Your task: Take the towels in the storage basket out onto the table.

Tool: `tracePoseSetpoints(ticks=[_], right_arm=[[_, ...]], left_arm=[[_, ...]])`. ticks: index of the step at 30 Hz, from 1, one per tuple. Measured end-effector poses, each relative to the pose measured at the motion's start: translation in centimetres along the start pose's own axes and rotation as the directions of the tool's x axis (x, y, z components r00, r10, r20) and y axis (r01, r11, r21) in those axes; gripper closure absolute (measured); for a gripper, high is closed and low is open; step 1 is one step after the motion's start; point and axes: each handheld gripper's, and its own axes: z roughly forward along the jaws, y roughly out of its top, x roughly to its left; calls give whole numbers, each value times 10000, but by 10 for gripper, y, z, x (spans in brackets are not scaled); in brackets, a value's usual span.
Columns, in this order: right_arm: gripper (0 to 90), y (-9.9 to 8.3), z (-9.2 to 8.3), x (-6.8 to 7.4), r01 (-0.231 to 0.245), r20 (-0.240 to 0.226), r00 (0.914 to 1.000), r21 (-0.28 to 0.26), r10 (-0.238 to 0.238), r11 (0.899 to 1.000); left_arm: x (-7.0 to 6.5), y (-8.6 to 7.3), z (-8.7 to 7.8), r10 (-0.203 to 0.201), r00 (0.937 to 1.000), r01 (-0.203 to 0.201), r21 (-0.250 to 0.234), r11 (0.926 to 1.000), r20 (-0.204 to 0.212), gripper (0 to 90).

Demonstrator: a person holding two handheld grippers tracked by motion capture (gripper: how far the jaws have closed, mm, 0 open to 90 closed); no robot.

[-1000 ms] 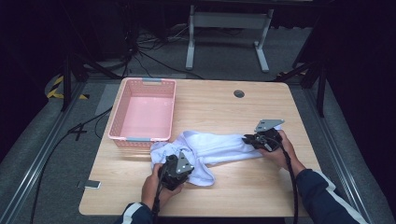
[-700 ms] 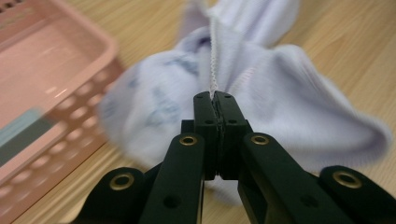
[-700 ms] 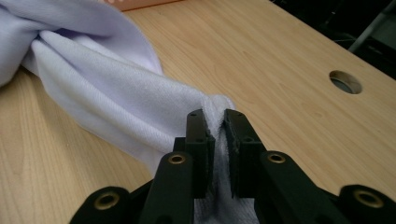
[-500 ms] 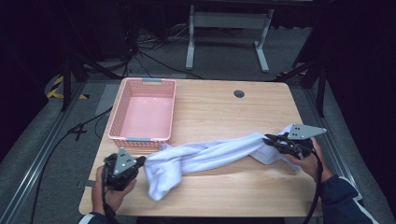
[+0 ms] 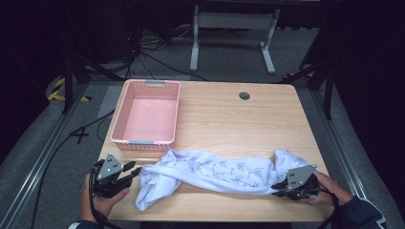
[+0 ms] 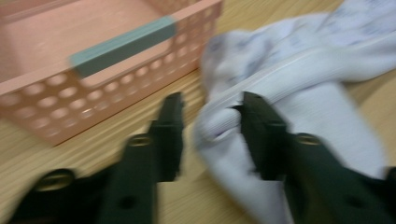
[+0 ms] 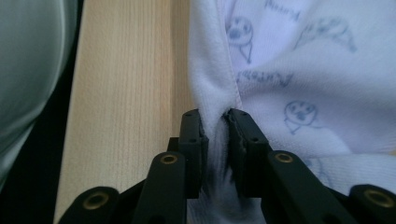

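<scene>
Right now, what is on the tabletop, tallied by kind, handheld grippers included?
Pink basket: 1
White printed garment: 1
Handheld grippers: 2, the left gripper and the right gripper
Total: 4

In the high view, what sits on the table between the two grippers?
The white printed garment stretches across the wooden table from the left gripper to the right gripper, shown in the high view; nothing else lies there.
</scene>
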Motion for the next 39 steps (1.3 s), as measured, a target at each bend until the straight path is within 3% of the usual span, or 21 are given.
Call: tracePoseSetpoints(ticks=[4,6,10,13,16,17,18,20,21,24,27,28,29,31,32,33,35,36,37,38,39], right_arm=[[759,-2,0,-3,-431,339,9985,-39,432,9991],[763,-2,1,-5,-428,736,9964,41,424,9991],[764,-2,5,-12,-679,2184,9739,231,612,9974],[761,-5,8,-25,-1204,3616,9269,319,1008,9922],[743,-9,11,-42,-1903,4895,8589,324,1504,9812],[736,-9,13,-48,-2115,5435,8245,380,1574,9766],[736,-9,13,-48,-2115,5435,8245,380,1574,9766],[728,-12,16,-60,-2351,6193,7685,393,1610,9712],[722,-13,16,-65,-2555,6365,7502,291,1792,9664],[630,-19,9,-78,-3331,6331,7225,-333,2778,9423],[538,-27,0,-77,-3591,5866,7336,-942,3432,9285],[512,-28,-5,-76,-3572,5734,7363,-1217,3593,9261],[501,-28,-11,-73,-3464,5530,7414,-1699,3802,9226],[439,-24,-22,-67,-3216,5283,7479,-2412,4019,9156],[427,-21,-28,-64,-3224,4933,7560,-2913,4302,9007],[421,-17,-35,-61,-3235,4742,7494,-3467,4621,8804],[412,-5,-40,-54,-3067,4252,7762,-3906,4656,8680],[413,1,-40,-52,-3076,4002,7866,-4063,4702,8604],[410,10,-35,-49,-3040,3868,8005,-3964,4578,8663],[410,10,-35,-49,-3040,3868,8005,-3964,4578,8663],[418,28,-17,-46,-2798,3720,8330,-3552,4095,8919]], left_arm=[[-15,9,13,531,9981,-541,306,9981,316,332],[-25,10,30,300,9917,-361,472,9982,1254,274],[-39,13,57,1120,9839,-1333,1545,9790,1394,282],[-46,14,71,1296,9853,-1521,2245,9625,1117,448],[-52,20,77,1990,9733,-2211,2347,9466,1142,612],[-53,24,78,2158,9705,-2354,2288,9446,1075,657],[-53,24,78,2158,9705,-2354,2288,9446,1075,673],[-59,32,85,2286,9658,-2508,2172,9434,1226,688],[-64,34,88,2468,9605,-2704,2206,9371,1288,691],[-79,35,93,2731,9376,-3176,2099,9247,2154,657],[-91,35,89,2956,8884,-3805,2029,9023,3512,526],[-95,35,85,2962,8784,-3859,1908,9026,3750,487],[-96,35,82,2955,8775,-3818,1771,9071,3778,442],[-96,37,70,2610,8898,-3264,1224,9373,3742,353],[-94,39,63,2484,9029,-2957,876,9513,3508,350],[-89,42,58,2322,9178,-2648,605,9624,3219,325],[-80,44,53,1891,9416,-2027,206,9790,2786,300],[-71,45,52,1740,9609,-1843,285,9824,2153,302],[-65,45,54,1544,9735,-1641,448,9854,1686,307],[-65,45,54,1544,9735,-1641,448,9854,1686,308],[-57,44,57,1360,9820,-1437,508,9883,1307,312]])
